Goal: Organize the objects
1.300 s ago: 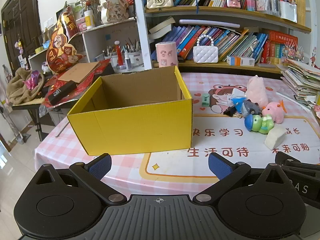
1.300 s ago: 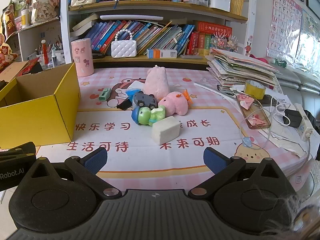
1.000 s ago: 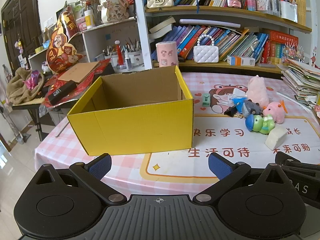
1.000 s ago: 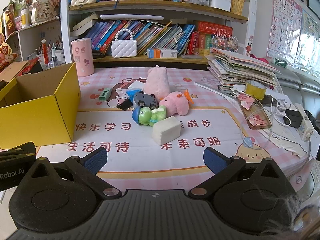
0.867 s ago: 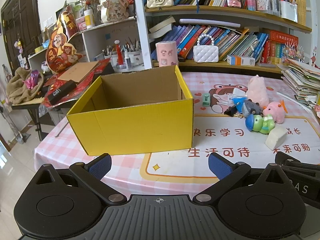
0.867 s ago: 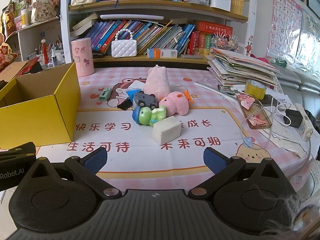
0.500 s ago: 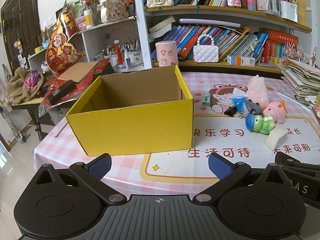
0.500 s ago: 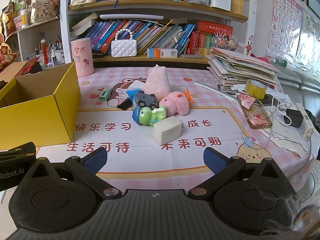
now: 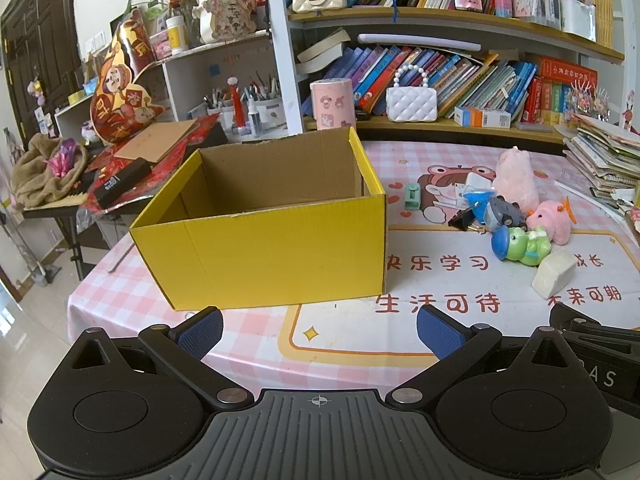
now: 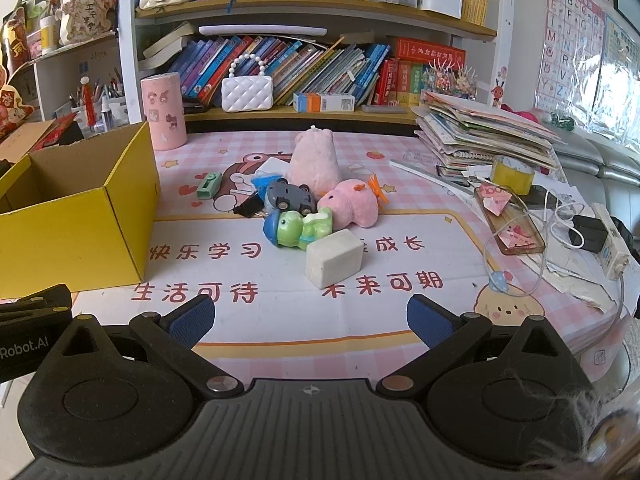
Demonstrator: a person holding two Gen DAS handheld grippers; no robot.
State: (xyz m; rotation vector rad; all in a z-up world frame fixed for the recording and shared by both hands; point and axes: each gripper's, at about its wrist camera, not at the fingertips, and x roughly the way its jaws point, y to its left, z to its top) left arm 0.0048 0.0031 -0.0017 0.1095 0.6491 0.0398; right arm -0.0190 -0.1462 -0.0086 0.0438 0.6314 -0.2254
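Left gripper (image 9: 319, 328) and right gripper (image 10: 310, 320) both gaped wide, empty, near the table edge. Open yellow cardboard box (image 9: 276, 256) stood ahead left; white rectangular block (image 10: 335, 257) touched the toy cluster's green frog figure (image 10: 298, 229).

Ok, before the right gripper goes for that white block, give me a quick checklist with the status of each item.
1. Right gripper open and empty: ok.
2. Left gripper open and empty: ok.
3. White block nearest in the toy pile, near side unobstructed: ok.
4. Block clear of the green frog toy: cannot tell, they look close or touching.
5. Yellow box open on top: ok.
6. Box empty: cannot tell, floor hidden.
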